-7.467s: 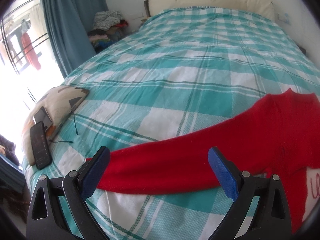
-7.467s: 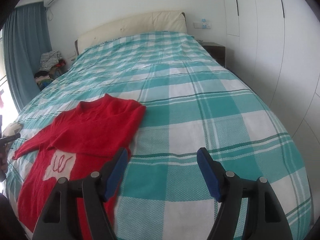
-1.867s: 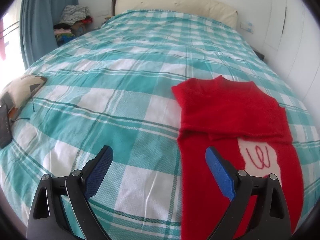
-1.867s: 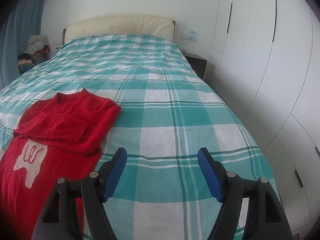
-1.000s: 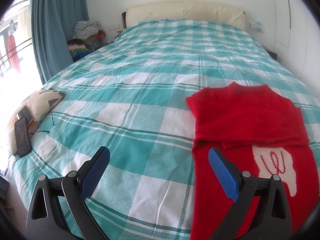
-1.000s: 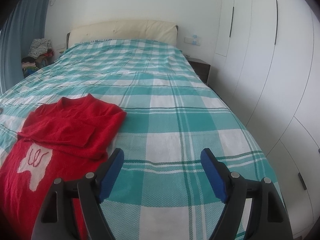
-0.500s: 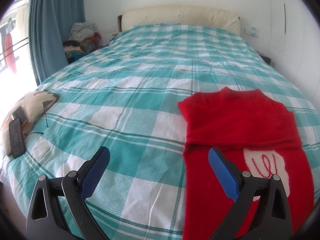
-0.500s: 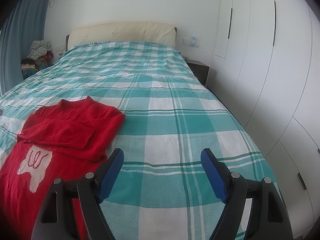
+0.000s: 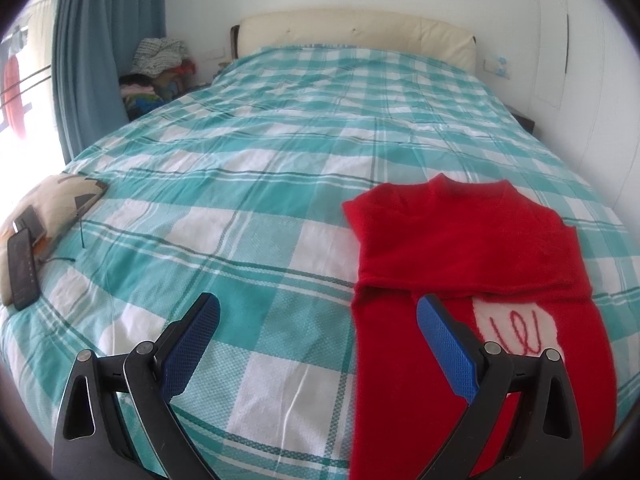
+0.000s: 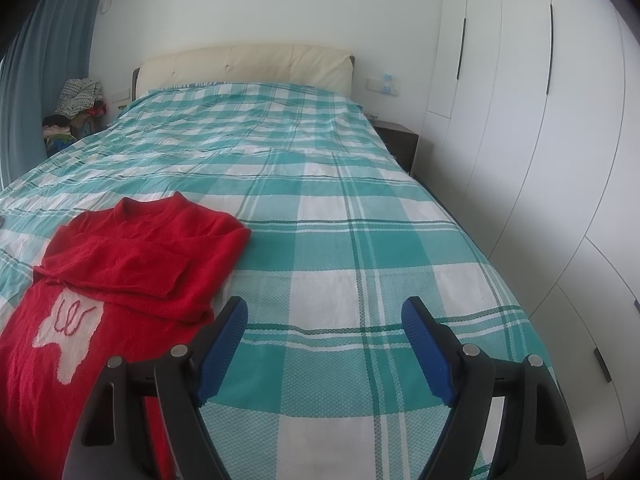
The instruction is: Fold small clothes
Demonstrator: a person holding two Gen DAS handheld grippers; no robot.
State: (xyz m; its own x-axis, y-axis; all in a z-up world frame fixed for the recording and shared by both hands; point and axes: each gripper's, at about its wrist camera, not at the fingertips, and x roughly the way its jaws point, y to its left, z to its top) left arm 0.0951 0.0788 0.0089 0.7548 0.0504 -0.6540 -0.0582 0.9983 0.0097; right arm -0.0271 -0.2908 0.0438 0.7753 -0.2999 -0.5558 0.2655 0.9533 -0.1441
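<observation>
Sleeves folded across its chest, the red sweater (image 9: 472,240) lies flat on the bed (image 9: 280,168); both grippers' jaws spread, empty, likely readying the next fold.

You get bright daylight from window (image 9: 16,80), blown out at left edge. Soft shadows on bed (image 9: 280,168). Fisheye bends walls, dark vignette in corners. Focus sharp, no blur.

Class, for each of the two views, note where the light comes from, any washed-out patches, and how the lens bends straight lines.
Left wrist view: daylight floods in from the window at far left, washing it out; the bed bulges and the corners go black. Right wrist view: softer, even light with no glare; the wardrobe door edges curve, and the red sweater stays sharp.
</observation>
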